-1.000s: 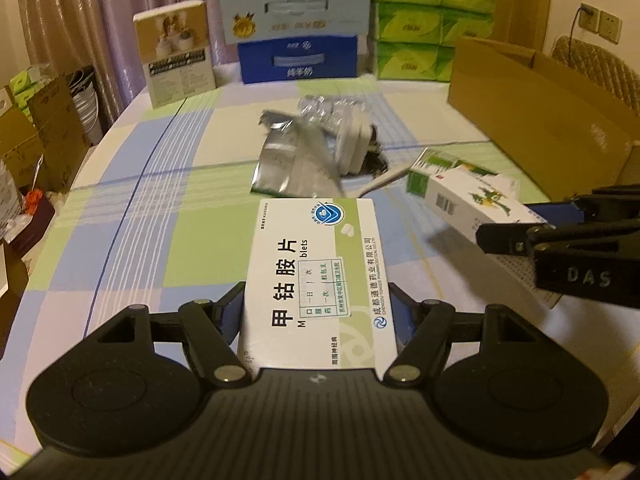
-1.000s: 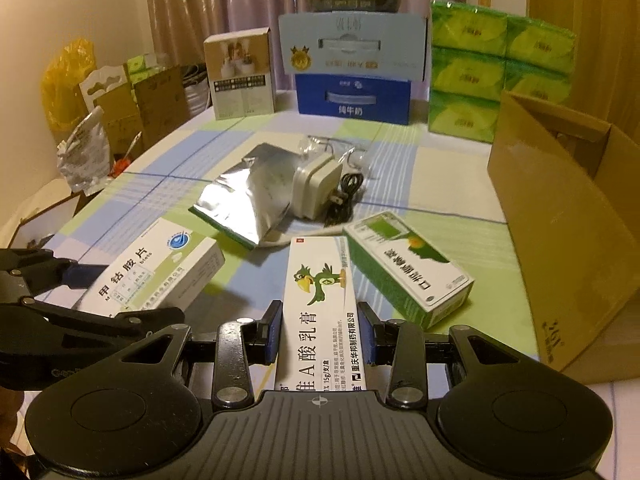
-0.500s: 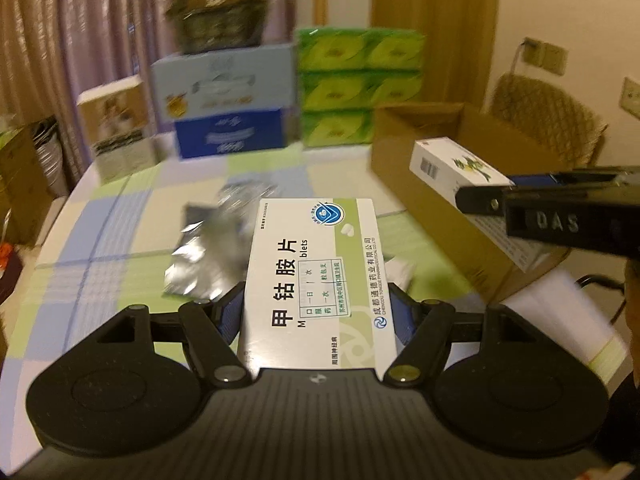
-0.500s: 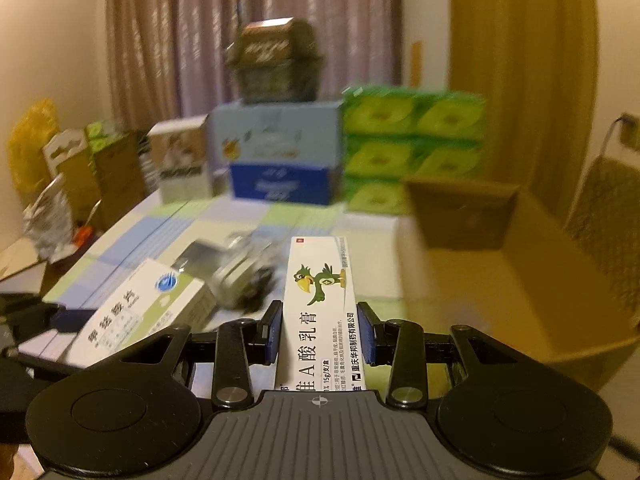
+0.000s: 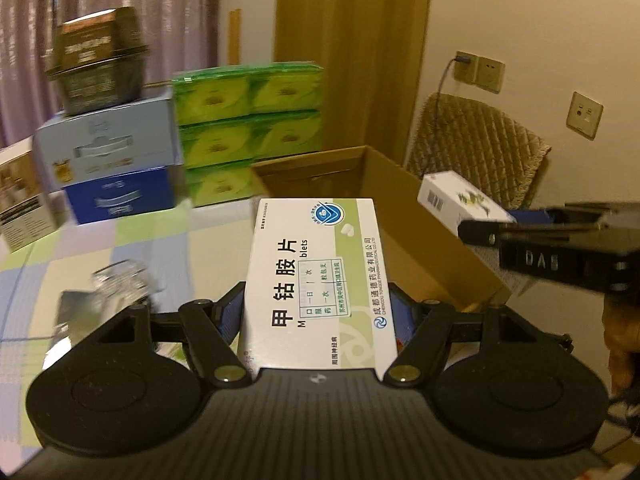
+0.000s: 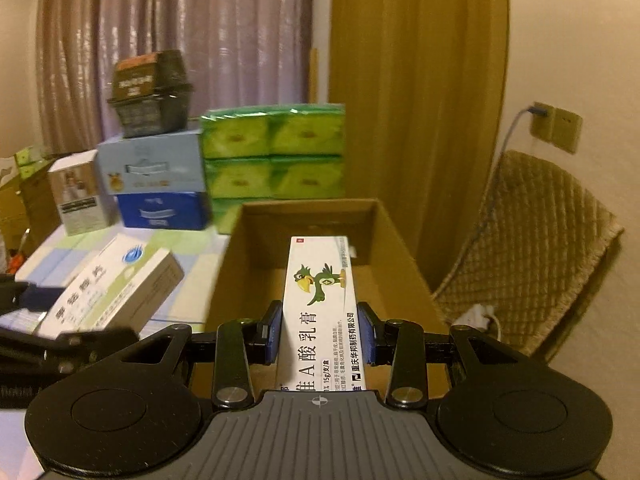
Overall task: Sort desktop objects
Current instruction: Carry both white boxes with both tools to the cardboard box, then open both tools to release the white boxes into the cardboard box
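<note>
Two medicine boxes are in the air, one per gripper. The left gripper is clamped on the white-green tablet box — it reads "甲钴胺片". The right gripper is clamped on the ointment box with a green parrot, level above the open cardboard box.

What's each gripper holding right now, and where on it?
The left gripper clamps the tablet box by its long sides, near the end. The right gripper clamps the ointment box likewise.

Black grippers, blue-padded jaws
</note>
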Motion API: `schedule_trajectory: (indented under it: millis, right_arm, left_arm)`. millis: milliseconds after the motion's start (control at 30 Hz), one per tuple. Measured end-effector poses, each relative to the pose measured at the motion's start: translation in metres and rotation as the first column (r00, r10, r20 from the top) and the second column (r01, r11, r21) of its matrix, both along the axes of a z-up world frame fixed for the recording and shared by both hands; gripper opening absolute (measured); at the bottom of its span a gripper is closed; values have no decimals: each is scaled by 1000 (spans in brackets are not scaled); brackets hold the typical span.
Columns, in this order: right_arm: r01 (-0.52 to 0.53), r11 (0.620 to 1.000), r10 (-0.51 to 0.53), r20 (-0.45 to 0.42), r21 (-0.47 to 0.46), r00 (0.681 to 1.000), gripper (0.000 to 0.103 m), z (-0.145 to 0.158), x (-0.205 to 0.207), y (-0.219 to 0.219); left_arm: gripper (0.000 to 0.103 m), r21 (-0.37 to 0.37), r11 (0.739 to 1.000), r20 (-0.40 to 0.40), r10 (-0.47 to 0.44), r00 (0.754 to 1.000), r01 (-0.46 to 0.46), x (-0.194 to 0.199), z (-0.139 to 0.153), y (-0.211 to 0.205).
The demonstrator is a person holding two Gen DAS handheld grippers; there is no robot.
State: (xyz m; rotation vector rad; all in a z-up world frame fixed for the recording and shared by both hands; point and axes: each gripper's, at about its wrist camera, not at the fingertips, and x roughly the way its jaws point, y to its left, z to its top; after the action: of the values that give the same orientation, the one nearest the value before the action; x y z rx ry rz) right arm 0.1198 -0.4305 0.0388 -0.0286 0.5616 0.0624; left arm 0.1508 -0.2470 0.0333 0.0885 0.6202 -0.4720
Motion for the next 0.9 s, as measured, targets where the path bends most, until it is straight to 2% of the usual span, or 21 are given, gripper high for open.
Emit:
schedule_trajectory:
  millis: [267, 533, 700, 900]
  right_arm:
    - [41, 999, -40, -24, 36, 999, 35, -14, 21, -44]
    - [51, 997, -48, -43, 52, 998, 35, -25, 42, -59]
    - [58, 997, -55, -54, 52, 997, 35, -29, 47, -61]
    - [51, 998, -48, -71, 45, 996, 35, -36, 48, -56]
  left_arm:
    - [67, -25, 999, -53, -24, 998, 23, 41, -12, -47]
    - [67, -41, 999, -93, -36, 995, 33, 64, -27, -72]
    - [67, -58, 998, -94, -34, 995, 29, 70, -33, -70]
    - [68, -66, 998, -79, 1, 997, -6, 67, -29, -44]
